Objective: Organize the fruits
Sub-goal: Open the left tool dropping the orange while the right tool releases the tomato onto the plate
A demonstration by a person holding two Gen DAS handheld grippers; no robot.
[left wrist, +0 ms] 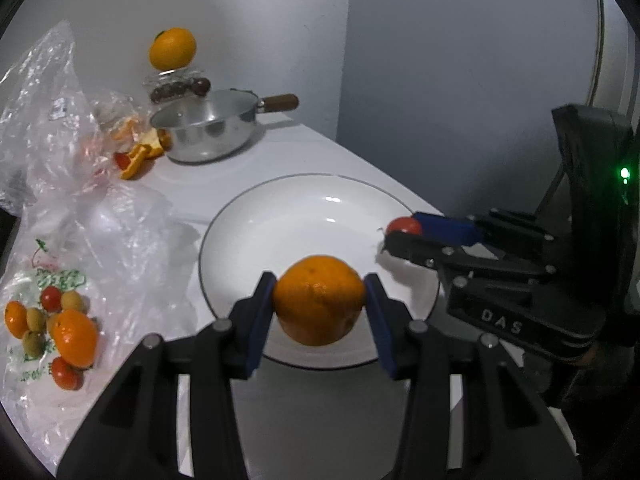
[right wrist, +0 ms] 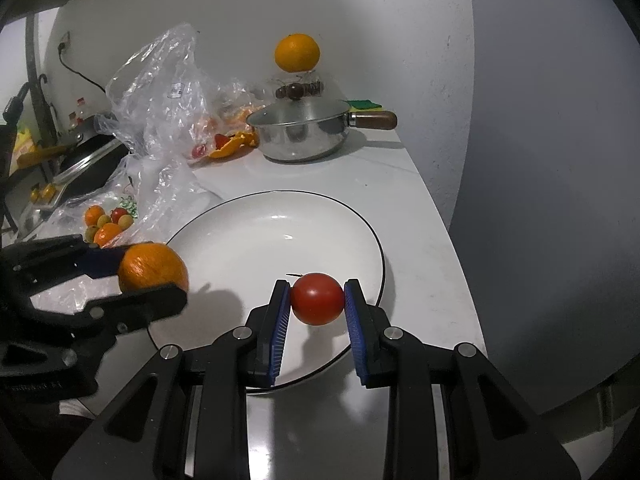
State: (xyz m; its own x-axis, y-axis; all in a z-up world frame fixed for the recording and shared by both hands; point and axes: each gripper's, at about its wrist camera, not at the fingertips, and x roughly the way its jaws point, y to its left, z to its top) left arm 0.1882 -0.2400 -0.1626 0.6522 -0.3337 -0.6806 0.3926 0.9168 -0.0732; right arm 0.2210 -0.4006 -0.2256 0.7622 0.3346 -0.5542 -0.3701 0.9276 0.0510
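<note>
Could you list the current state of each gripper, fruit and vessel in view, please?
left gripper: shut on the orange, over the plate's near rim
right gripper: shut on the tomato, over the plate
white plate: empty
steel pot: upright, lidded
plastic bag: open, small fruit on it
far orange: perched on a clear container

Plate (right wrist: 224, 216) front – pot (right wrist: 300, 136) behind, bag (right wrist: 160, 92) left.

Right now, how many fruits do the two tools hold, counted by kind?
Orange: 1, in the left tool
Tomato: 1, in the right tool
Total: 2
</note>
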